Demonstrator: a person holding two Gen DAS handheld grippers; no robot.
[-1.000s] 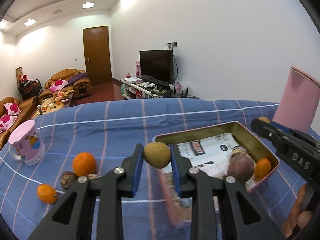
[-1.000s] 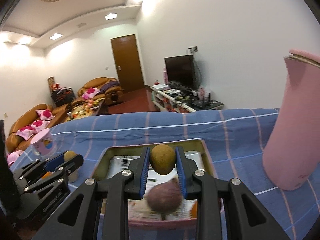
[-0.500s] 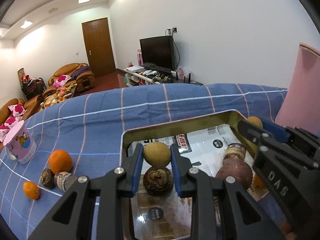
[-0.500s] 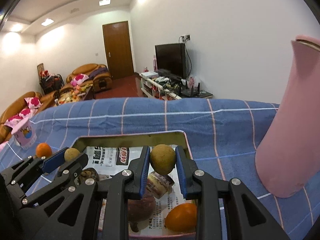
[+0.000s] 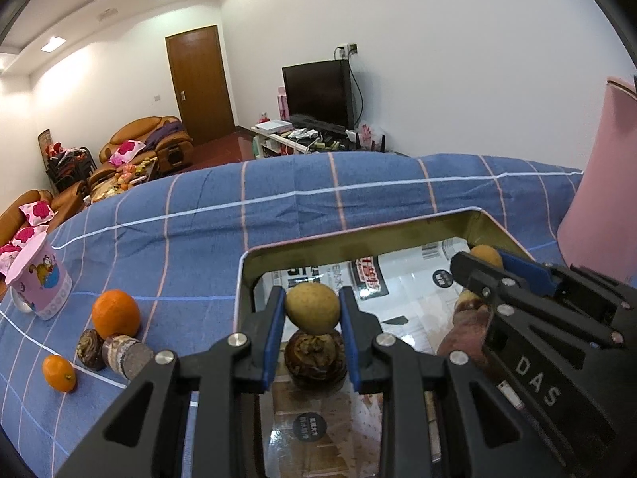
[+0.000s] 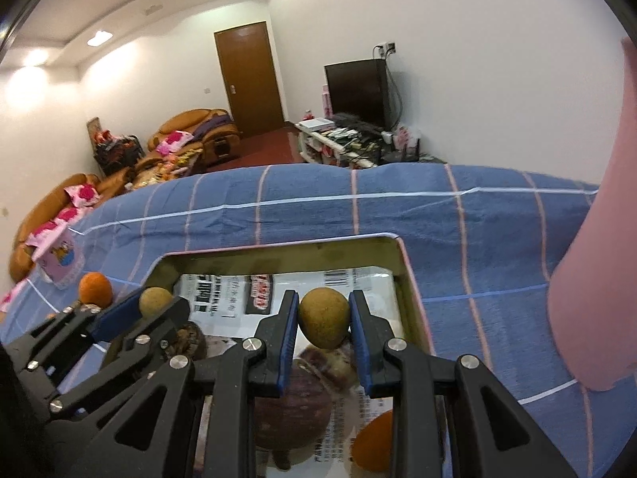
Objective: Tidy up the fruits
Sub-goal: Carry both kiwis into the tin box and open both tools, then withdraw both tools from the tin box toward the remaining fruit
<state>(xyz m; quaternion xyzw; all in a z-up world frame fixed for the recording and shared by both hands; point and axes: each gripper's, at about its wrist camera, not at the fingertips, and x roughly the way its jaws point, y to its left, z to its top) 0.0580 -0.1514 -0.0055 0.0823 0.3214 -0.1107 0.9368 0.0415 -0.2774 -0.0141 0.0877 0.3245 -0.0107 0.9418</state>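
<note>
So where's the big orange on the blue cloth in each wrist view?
Left wrist: big orange at left, on the cloth beside the pink cup.
Right wrist: big orange at far left, just right of the pink cup.
Shared landmark: the metal tray.

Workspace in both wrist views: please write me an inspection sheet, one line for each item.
Surface: blue checked cloth, some creases.
Job's things: tin lined with printed paper, holding brown fruits and an orange. On the cloth to its left: big orange, small orange, two brown fruits.
Clutter: pink cup, tall pink container.
Grippers: left gripper shut on a tan fruit above the tin; right gripper shut on another tan fruit above the tin.
Cables: wire from wall socket behind the TV.
Surroundings: door, sofas, TV stand.
</note>
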